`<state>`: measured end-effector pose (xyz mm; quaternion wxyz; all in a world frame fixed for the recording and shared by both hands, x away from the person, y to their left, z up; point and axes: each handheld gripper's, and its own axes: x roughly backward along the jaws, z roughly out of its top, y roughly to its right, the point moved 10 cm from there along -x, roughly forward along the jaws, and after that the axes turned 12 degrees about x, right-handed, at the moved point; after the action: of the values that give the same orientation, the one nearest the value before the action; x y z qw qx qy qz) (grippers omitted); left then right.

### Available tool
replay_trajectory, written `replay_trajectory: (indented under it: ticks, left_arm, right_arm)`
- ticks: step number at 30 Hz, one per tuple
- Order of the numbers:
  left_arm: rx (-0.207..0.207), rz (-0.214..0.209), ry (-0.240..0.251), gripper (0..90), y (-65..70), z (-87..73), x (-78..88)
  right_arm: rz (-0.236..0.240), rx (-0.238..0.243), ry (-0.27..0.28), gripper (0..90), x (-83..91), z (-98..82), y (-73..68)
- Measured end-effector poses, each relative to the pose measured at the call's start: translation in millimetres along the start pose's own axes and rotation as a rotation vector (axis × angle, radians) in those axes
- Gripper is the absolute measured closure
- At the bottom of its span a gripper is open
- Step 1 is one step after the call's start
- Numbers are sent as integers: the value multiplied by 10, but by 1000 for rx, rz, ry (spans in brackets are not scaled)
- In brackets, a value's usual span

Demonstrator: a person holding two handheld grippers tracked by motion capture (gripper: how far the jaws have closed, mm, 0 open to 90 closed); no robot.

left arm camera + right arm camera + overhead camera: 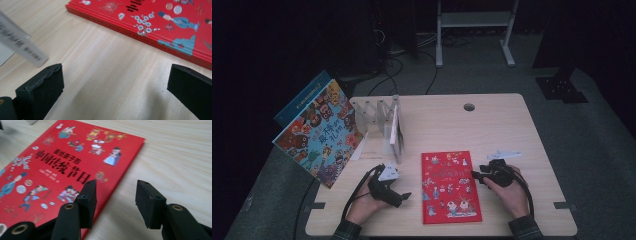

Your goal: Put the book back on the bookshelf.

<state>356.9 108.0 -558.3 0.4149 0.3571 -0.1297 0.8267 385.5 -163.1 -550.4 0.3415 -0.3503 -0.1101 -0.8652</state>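
Near the table's [532,125] front edge: left gripper [404,196] lying low beside red book [450,186], jaws spread wide, gripping nothing. Right gripper [475,175] hovering at book's opposite long edge, jaws partly open, straddling that edge without pressing, probably readying a pinch. Book lying flat, cover up, long axis running front to back. Farther back: a rack [379,112] propping upright books.

Red book [150,27] runs off the top and right edges in the left gripper view; a blurred white card [17,42] left of it is cut by the frame, its print unreadable. Room beyond the table [492,115] lies in darkness.
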Motion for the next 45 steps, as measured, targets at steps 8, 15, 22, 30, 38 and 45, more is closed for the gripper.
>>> replay_trajectory:
  ticks: [8,15,22,30,38,45]
  left_arm:
    - [-41,-32,-29,0,160,11,-112]
    - [-63,-49,-36,0,280,15,-199]
    - [-50,-81,-23,0,319,8,-219]
    - [-51,-110,-30,0,396,15,-247]
    - [-34,-104,-27,0,401,11,-247]
    - [-38,-103,-30,0,403,12,-249]
  right_arm:
    - [34,5,-31,518,-144,32,-138]
    - [53,16,-38,523,-247,129,-162]
    - [67,43,-62,518,-382,267,-189]
    - [95,98,-95,501,-514,404,-208]
    - [163,71,-207,553,-327,425,-143]
    - [245,12,-316,623,-268,270,-152]
